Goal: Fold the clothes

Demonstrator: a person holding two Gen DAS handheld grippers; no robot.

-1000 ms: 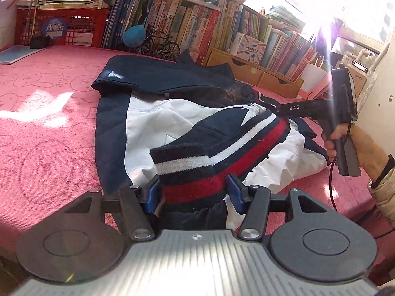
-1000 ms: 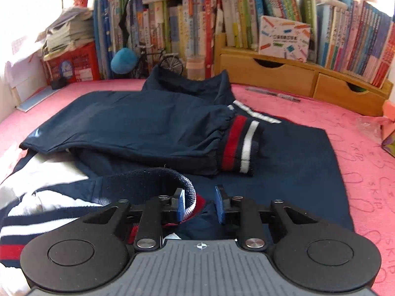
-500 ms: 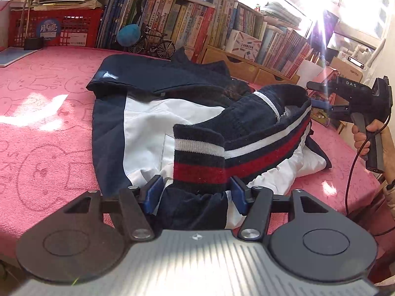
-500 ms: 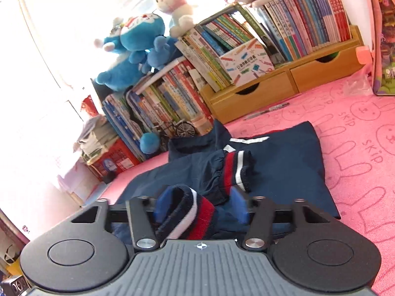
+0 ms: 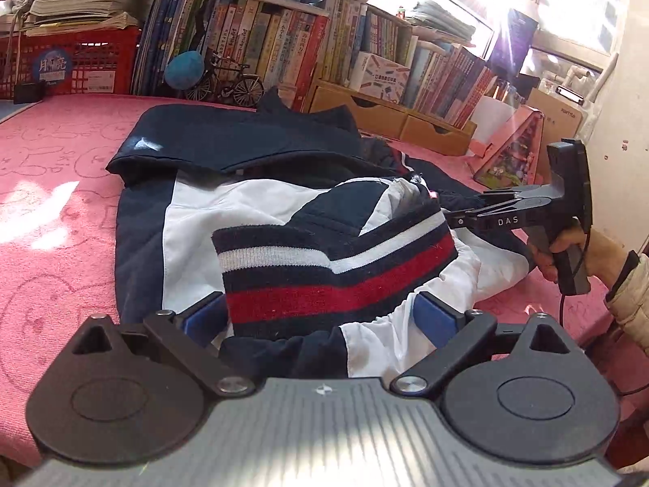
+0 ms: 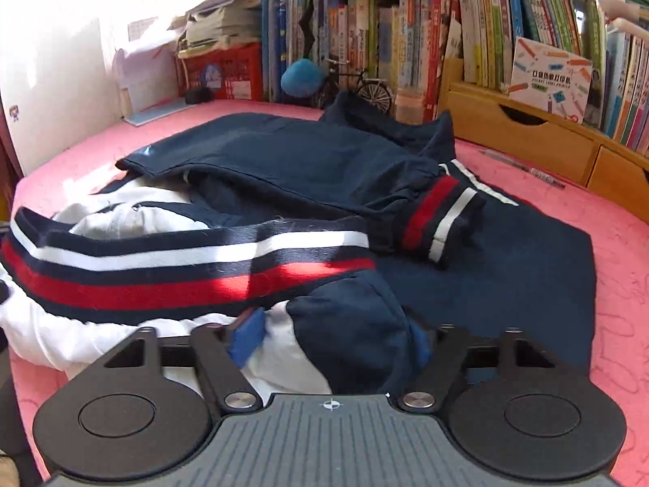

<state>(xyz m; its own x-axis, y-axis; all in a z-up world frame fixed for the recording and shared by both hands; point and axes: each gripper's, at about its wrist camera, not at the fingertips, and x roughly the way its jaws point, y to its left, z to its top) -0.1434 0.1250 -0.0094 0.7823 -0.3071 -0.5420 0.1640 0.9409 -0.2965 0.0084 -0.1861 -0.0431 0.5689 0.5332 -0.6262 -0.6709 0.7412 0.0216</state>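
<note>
The jacket (image 5: pixel 227 219) is dark blue and white, and it lies in a loose heap on the pink bench (image 5: pixel 61 186). Its stretchy striped band (image 5: pixel 324 276), the bottom edge with red and white lines, is lifted and pulled out in a long strip between the two tools.

The left gripper (image 5: pixel 320 316) has one end of the band between its jaws. The jaws are opening and stand wide, and the blue pads do not seem to press the cloth. The right gripper (image 6: pixel 332 341) is at the other end. Its jaws are closing around a bunch of blue and white cloth, but the cloth hides one pad, so I cannot tell if the pinch is firm yet.

To do this fold well, I think both ends should be pinched tight first. Then the band should stay straight and be laid flat over the blue part near the sleeve cuff (image 6: pixel 442 219). If one end slips, the fold may go crooked.
</note>
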